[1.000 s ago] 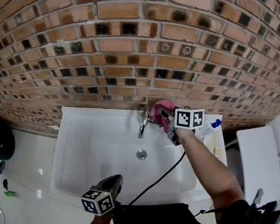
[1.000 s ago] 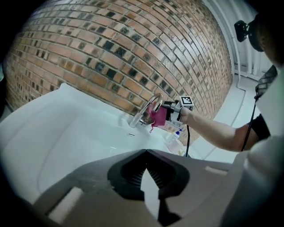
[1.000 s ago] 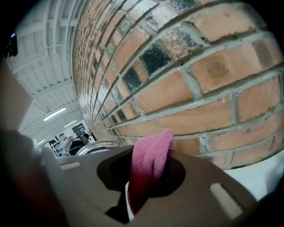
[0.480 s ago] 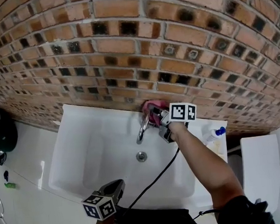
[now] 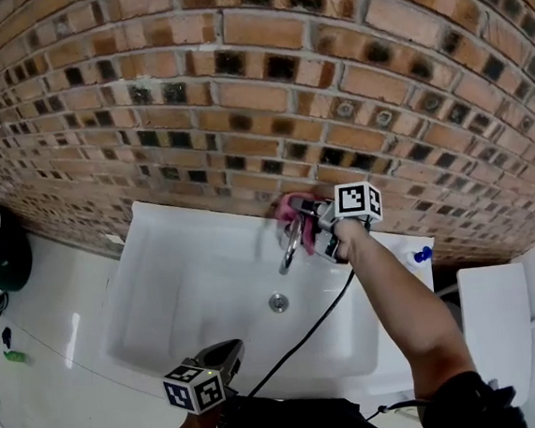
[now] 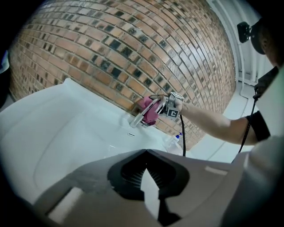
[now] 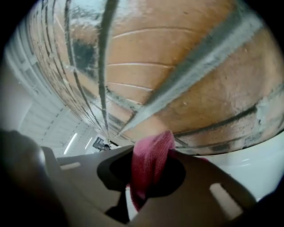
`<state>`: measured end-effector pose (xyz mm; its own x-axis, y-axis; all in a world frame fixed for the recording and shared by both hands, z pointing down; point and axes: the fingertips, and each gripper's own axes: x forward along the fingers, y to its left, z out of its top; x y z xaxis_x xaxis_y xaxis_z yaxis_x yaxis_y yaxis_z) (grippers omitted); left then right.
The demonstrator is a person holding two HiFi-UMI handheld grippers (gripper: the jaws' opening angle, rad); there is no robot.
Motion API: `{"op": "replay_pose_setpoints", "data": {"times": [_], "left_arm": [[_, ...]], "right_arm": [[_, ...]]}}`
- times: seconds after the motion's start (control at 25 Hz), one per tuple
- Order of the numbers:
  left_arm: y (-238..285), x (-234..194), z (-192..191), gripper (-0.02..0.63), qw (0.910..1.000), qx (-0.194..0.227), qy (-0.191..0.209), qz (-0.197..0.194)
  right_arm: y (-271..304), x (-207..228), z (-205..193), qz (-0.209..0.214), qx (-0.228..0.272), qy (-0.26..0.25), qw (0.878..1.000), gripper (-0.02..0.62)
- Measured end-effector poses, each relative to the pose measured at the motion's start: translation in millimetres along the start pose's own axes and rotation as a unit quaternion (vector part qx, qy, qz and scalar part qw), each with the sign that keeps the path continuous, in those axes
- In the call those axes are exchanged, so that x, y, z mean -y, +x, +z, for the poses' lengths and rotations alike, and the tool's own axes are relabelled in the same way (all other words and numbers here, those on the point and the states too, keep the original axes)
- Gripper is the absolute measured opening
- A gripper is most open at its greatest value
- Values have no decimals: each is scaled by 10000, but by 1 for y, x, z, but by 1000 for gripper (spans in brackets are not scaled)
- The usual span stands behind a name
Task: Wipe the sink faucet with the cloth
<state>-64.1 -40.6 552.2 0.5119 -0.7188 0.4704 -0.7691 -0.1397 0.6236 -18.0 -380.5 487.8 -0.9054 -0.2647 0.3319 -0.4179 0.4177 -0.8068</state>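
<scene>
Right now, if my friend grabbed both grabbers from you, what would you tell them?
Right gripper: fingers shut on the pink cloth, held at the top end of the faucet, close to the brick wall.
Left gripper: fingers together, holding nothing, hanging over the near edge of the sink.
Done: the cloth is picked up and at the faucet.
Left: probably rub along the spout and the base. The pictures don't show how much is already wiped.

Faucet at sink rear, cloth and wall behind
</scene>
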Motion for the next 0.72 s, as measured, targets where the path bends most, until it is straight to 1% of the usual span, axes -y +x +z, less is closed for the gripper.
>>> {"op": "replay_pose_setpoints", "data": {"times": [0.08, 0.16, 0.24, 0.36, 0.52, 0.72], "left_arm": [[-6, -5, 3, 5, 10000, -10, 50, -71], [-12, -9, 7, 5, 9998, 2, 101, -151], [-18, -14, 10, 5, 9996, 8, 163, -227], [-26, -19, 15, 5, 9991, -17, 247, -349], [-36, -27, 15, 4, 9980, -128, 380, -488], [-45, -35, 17, 5, 9962, -256, 558, -615]], "right_arm": [[-2, -12, 0, -183, -96, -459, 9987, 55], [-3, -24, -1, -420, -235, -1014, 9937, 55], [-4, -34, -5, -701, -369, -1595, 9840, 55], [-6, -45, -9, -1081, -468, -2318, 9656, 55], [-9, -60, -19, -1444, -572, -3170, 9356, 55], [-14, -74, -31, -1951, -568, -4149, 8869, 55]]}}
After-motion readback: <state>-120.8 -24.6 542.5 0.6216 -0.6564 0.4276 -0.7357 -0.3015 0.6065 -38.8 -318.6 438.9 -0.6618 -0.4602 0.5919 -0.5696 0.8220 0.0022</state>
